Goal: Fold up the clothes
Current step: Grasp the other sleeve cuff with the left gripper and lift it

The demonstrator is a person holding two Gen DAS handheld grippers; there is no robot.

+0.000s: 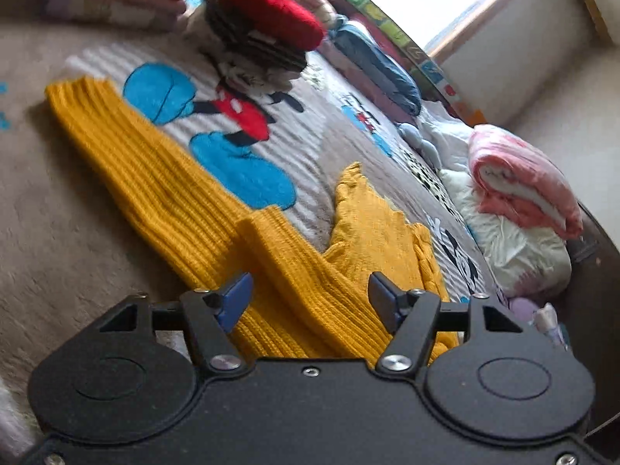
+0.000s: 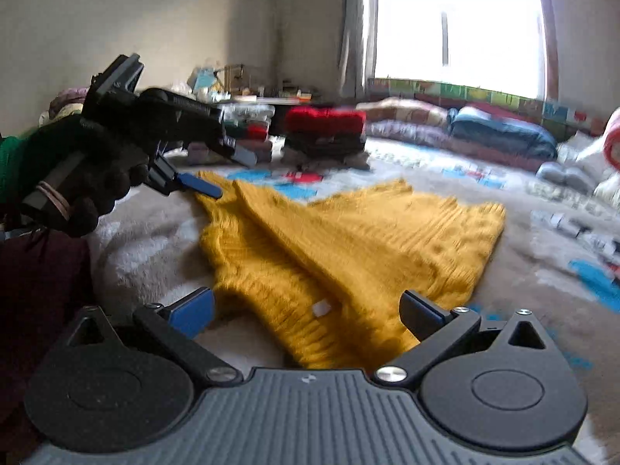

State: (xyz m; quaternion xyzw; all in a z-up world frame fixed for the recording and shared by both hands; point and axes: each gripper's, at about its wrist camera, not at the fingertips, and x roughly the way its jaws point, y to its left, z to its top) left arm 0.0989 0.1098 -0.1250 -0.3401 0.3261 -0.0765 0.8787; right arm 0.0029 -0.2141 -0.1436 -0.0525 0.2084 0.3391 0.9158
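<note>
Soft cartoon blanket held a yellow sweater, partly folded, one sleeve across; both hand-held grippers, left and right, were open, holding nothing; folded stacks sat far

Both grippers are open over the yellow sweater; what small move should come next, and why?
Probably close the left gripper on the sleeve between its fingers. The yellow sweater lies only partly folded on the bed cover, and the right gripper holds nothing.

Cartoon-print blanket under a flat yellow sweater and stacked folded clothes.
</note>
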